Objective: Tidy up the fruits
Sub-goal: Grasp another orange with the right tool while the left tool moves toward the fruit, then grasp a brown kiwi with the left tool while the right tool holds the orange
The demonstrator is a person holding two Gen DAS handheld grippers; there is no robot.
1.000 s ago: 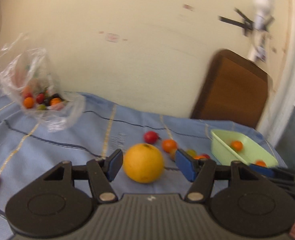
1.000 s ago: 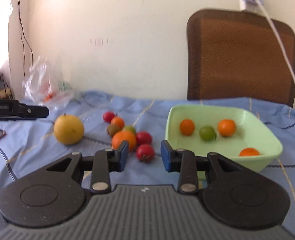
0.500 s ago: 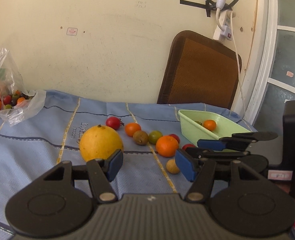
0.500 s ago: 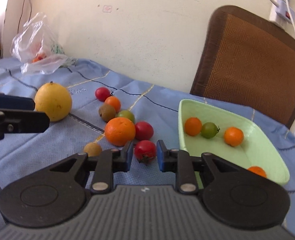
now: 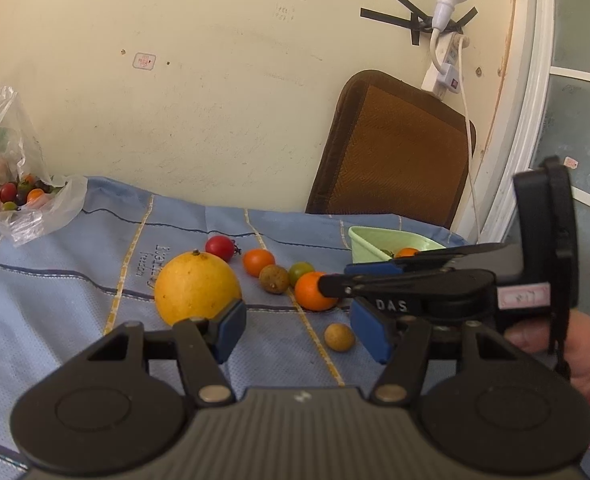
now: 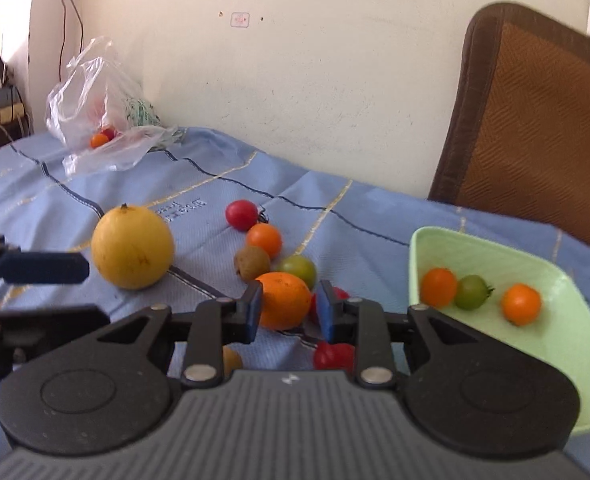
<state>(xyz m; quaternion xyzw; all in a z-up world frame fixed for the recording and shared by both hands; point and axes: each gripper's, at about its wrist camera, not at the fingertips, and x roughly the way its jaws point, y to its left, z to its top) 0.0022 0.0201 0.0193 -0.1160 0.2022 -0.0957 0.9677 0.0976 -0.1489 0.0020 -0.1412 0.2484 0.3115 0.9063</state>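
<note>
Loose fruit lies on a blue cloth: a big yellow citrus (image 5: 197, 289) (image 6: 132, 246), an orange (image 5: 315, 290) (image 6: 284, 300), red, orange and green tomatoes, and small brown fruits. My right gripper (image 6: 288, 311) is open, its blue pads on either side of the orange, apart from it. It also shows from the side in the left wrist view (image 5: 379, 280). My left gripper (image 5: 301, 330) is open and empty, just right of the yellow citrus. A green bowl (image 6: 551, 340) (image 5: 375, 240) at the right holds two orange tomatoes and a green one.
A clear plastic bag (image 5: 19, 196) (image 6: 103, 120) with several small tomatoes lies at the back left by the wall. A brown chair back (image 5: 391, 152) (image 6: 535, 120) stands behind the bowl. A small tan fruit (image 5: 339, 337) lies between my left gripper's fingers.
My left gripper has swung right, off the yellow citrus. My right gripper has moved forward past the red tomato and now straddles the orange, with its jaws wider apart.
</note>
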